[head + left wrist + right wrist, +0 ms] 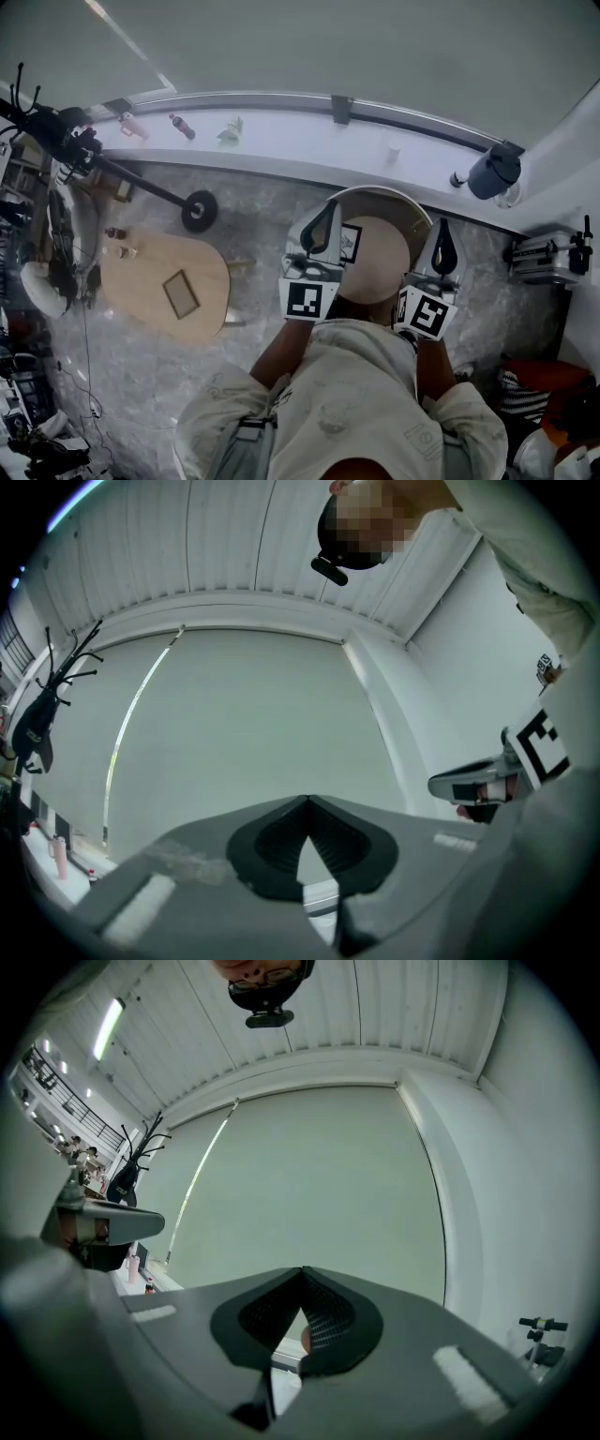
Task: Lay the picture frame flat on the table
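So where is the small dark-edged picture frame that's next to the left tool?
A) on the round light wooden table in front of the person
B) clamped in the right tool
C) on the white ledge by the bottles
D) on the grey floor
A: the small dark-edged picture frame sits at the left edge of the round light wooden table, right beside the left tool, which is shut and not gripping it.

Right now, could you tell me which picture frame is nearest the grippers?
The dark-edged picture frame on the round wooden table, beside the left gripper; the other frame lies on the larger wooden table far left.
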`<act>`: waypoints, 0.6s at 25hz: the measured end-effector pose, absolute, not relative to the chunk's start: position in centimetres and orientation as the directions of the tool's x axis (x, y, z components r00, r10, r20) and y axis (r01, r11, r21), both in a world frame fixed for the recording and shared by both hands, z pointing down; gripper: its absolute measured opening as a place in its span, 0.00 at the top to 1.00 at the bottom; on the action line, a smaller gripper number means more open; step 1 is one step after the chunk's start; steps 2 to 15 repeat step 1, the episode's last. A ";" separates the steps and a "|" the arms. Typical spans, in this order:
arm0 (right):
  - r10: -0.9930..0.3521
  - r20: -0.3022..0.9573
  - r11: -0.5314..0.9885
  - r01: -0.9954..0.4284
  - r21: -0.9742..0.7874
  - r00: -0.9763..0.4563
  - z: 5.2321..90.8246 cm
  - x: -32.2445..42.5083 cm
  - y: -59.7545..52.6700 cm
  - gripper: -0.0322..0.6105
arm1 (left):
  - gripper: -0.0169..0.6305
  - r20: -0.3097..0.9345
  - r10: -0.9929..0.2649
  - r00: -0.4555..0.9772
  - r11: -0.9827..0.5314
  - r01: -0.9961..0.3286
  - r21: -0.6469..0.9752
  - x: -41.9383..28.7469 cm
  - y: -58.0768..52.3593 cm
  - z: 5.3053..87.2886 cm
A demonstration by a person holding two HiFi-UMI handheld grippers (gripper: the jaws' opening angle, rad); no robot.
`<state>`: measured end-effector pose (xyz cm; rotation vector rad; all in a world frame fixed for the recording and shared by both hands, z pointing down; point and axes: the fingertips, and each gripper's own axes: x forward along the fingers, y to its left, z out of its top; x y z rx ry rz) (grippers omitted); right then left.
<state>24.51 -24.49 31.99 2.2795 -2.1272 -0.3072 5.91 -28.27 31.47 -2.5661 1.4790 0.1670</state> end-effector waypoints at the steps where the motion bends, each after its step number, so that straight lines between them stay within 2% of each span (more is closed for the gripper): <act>1: -0.989 -0.137 -0.077 -0.987 0.140 0.057 32.0 24.5 -24.4 0.95 | 0.97 -0.183 -0.846 0.500 -0.491 -0.866 -0.096 5.9 -28.2 31.5; 15: -0.989 -0.137 -0.077 -0.987 0.140 0.057 32.0 24.5 -24.4 0.95 | 0.97 -0.183 -0.846 0.500 -0.491 -0.866 -0.096 5.9 -28.2 31.5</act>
